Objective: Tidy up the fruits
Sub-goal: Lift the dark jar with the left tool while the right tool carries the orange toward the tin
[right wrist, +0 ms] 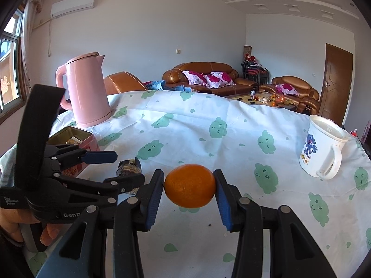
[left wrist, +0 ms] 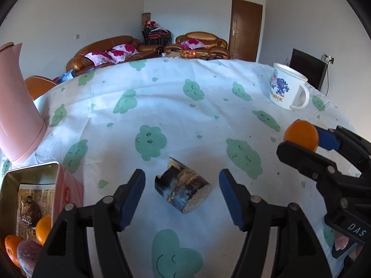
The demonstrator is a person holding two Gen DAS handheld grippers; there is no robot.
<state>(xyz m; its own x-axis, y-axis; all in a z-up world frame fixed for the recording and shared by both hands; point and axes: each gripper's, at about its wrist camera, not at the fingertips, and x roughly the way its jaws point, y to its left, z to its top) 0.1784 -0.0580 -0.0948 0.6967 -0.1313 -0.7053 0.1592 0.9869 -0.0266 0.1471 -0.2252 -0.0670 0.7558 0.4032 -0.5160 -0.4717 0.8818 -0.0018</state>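
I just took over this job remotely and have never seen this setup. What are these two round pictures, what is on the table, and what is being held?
There is no robot: a person holds a black clamp-like gripper in each hand, each with a camera looking along its blue-padded fingers. In the left wrist view, the left gripper is open around a short dark sugarcane piece lying on the cloud-print tablecloth. In the right wrist view, the right gripper is shut on a round orange fruit. Also there: a pink tin box holding fruit, a pink kettle and a white printed mug.
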